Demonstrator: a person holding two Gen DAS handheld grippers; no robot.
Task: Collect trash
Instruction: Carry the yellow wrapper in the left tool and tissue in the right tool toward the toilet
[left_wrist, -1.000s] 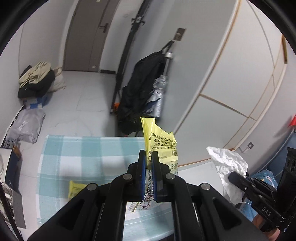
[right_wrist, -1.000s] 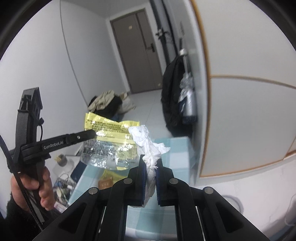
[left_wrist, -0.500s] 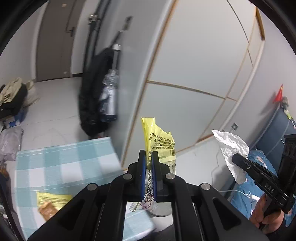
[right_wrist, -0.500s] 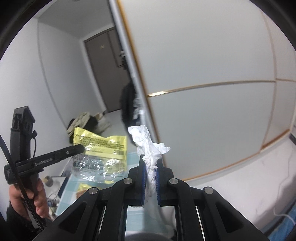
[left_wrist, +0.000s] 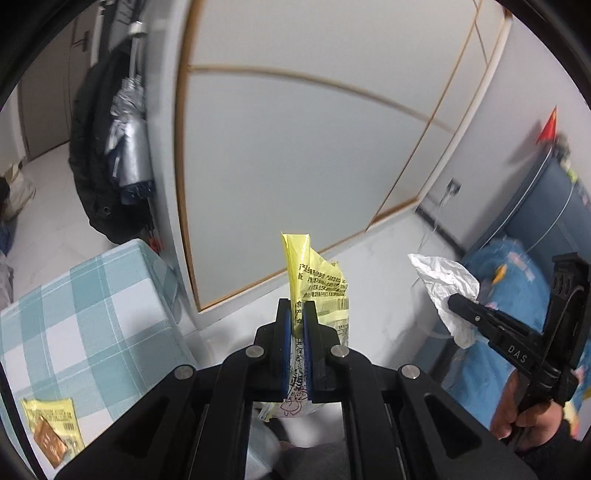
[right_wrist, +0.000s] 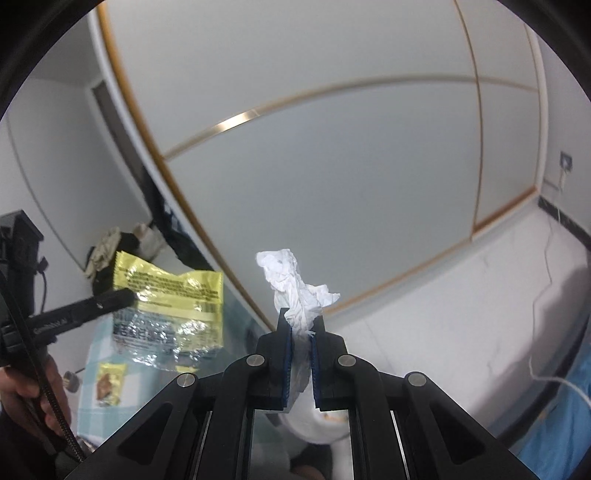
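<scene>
My left gripper (left_wrist: 298, 314) is shut on a yellow snack wrapper (left_wrist: 317, 280), held upright in the air beyond the table edge; the wrapper also shows in the right wrist view (right_wrist: 173, 295). My right gripper (right_wrist: 300, 321) is shut on a crumpled white tissue (right_wrist: 291, 284), which also shows at the right of the left wrist view (left_wrist: 443, 284). Another yellow wrapper (left_wrist: 50, 424) lies on the blue checked table (left_wrist: 85, 314); it also shows in the right wrist view (right_wrist: 109, 382). A white bin-like shape (right_wrist: 321, 424) shows blurred below the right jaws.
A white wardrobe with gold trim (left_wrist: 295, 129) fills the view ahead. A black jacket and folded umbrella (left_wrist: 122, 147) hang at its left end. Blue bedding (left_wrist: 517, 266) lies at the right. A white cable (right_wrist: 546, 295) runs across the floor.
Both grippers have swung right, away from the table toward the wardrobe and floor, each still holding its piece of trash. The table has slid to the left edge of both views.
</scene>
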